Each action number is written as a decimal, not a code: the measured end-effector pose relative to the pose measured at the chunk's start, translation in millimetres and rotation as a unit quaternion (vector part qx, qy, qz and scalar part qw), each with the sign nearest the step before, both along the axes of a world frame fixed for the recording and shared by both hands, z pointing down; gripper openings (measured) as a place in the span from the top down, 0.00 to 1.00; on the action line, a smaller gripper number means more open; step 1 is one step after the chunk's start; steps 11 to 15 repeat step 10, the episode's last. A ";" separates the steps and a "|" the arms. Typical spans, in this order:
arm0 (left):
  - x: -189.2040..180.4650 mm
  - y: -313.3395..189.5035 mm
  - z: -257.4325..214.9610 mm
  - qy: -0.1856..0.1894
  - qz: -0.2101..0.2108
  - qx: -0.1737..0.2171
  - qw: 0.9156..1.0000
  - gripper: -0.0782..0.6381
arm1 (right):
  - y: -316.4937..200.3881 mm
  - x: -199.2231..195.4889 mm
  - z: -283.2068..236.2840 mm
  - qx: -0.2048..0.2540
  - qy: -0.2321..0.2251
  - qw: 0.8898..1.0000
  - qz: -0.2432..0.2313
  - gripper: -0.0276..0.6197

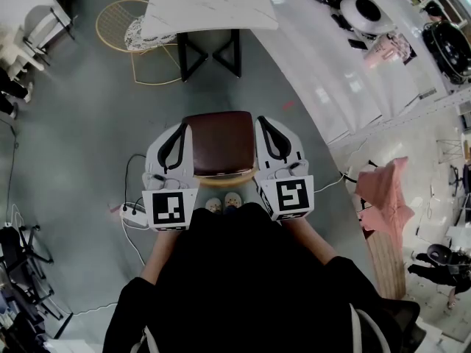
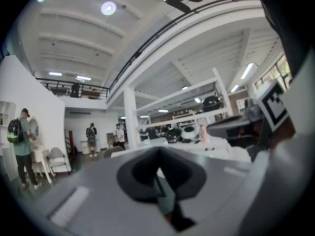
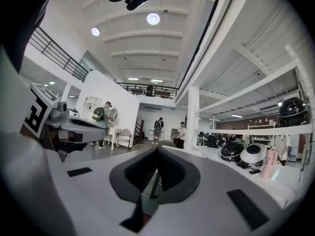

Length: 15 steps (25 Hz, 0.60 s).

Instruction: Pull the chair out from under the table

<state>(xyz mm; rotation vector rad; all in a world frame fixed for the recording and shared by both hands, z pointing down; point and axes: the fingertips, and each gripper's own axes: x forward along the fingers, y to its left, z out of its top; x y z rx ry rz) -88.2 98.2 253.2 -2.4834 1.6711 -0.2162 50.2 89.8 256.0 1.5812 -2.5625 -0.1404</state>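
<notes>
Spreading across the whole head view: grey polished floor (image 1: 81, 153). Top centre, white marble-topped bench (image 1: 210, 6) on black trestle legs. Dark brown padded square chair (image 1: 218, 143) with a pale rim stands on open floor, fully out from under the bench and well apart from it, close in front of the person. Pale shoes (image 1: 223, 203) show just beside its near edge. Left gripper (image 1: 181, 129) lies along the chair's left side, right gripper (image 1: 262, 121) along its right side, both just beside the seat; contact cannot be told. Left gripper view: black fingers (image 2: 138, 173) pressed together at the tips, nothing between them. Right gripper view: ribbed black fingers (image 3: 140, 173) likewise met at the tips, holding nothing
</notes>
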 end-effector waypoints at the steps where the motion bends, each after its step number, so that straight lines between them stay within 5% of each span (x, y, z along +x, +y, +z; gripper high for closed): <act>1: 0.1 0.7 0.9 -0.002 0.000 -0.002 1.000 0.88 | 0.6 0.2 0.1 0.000 -0.001 1.000 0.000 0.93; 15: -0.5 1.3 10.6 -0.011 0.000 -0.020 1.000 0.88 | 0.9 1.6 3.8 -0.005 0.001 1.000 0.000 0.93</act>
